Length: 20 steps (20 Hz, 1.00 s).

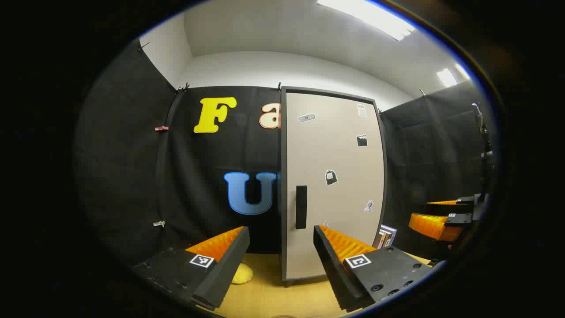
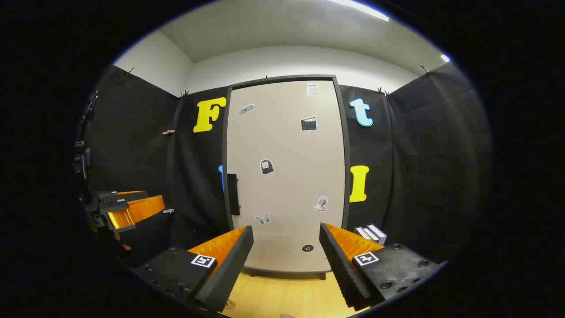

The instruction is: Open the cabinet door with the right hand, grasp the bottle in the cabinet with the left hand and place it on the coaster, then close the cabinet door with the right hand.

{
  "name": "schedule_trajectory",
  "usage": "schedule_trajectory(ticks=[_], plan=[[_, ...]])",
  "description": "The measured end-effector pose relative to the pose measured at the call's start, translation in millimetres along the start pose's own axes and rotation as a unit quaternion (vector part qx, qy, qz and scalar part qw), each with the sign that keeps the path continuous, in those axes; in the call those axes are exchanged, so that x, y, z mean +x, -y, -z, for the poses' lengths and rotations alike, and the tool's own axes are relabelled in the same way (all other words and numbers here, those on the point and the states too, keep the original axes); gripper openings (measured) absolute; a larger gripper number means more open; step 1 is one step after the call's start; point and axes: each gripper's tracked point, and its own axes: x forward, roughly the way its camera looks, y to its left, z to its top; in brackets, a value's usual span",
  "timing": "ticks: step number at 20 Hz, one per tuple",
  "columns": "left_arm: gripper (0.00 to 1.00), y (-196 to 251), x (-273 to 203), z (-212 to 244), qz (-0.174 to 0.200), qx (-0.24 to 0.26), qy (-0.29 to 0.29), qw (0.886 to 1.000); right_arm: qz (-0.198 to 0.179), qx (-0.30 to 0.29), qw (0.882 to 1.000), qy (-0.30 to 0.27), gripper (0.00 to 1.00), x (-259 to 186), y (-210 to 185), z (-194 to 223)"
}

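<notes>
The cabinet stands on the wooden table with its beige door [image 1: 335, 185] closed, so the inside is hidden. The door carries several small stickers and a black vertical handle [image 1: 301, 206] near its left edge. My left gripper [image 1: 280, 229] is open and empty, a short way in front of the handle. In the right gripper view the door [image 2: 287, 176] faces me squarely, with the handle [image 2: 233, 194] at its left edge. My right gripper [image 2: 287, 230] is open and empty, short of the door's lower part. Each gripper also shows from the side: the right gripper [image 1: 437, 214] and the left gripper [image 2: 132, 203].
Books [image 2: 371, 233] lean beside the cabinet's right side. A soft yellow object [image 1: 242, 274] lies on the wooden tabletop [image 2: 287, 293] left of the cabinet. Black cloth walls close in the booth on the left, back and right.
</notes>
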Motion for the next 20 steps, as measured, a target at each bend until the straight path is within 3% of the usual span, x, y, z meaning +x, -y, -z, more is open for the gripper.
schedule_trajectory(ticks=[20], plan=[[0.93, -9, 12, 7, -0.016, -0.006, -0.002, 1.000, -0.015, -0.012, 1.000, -0.006, 0.98, 19, -9, 3]])
